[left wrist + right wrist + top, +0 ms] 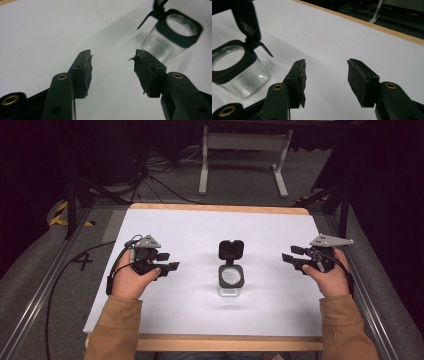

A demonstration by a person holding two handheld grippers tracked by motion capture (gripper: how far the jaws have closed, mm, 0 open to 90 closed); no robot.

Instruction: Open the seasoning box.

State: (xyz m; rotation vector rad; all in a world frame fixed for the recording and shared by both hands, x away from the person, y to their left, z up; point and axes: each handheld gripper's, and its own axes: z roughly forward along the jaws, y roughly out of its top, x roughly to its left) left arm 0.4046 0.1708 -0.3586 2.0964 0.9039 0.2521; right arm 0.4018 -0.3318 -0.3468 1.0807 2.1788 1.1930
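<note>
A: On the left of the high view, what do you see?

B: The left gripper [169,261] is in the person's left hand [131,281], low over the white table [165,227]. Its jaws stand apart and there is nothing between them. In the left gripper view I see only the table surface between the two pads [87,72].

A: And in the middle?

B: There stands a jar [231,281] of clear glass with a black square collar. It is upright on the table, between the two grippers and well apart from both. Its black lid [231,250] is open; it stands up at the far side of the mouth and hangs on a hinge.

A: What is inside the jar?

B: I can see through the glass to the bottom in the right gripper view [235,72], and I find nothing in it. In the left gripper view the jar [172,40] is a little blurred, at the upper right, beyond the jaws.

A: And on the right?

B: The right gripper [291,255] is in the right hand [332,279], and it points toward the jar. Its jaws are also wide apart and grip nothing; the jar stands to the side of them, not between them.
</note>
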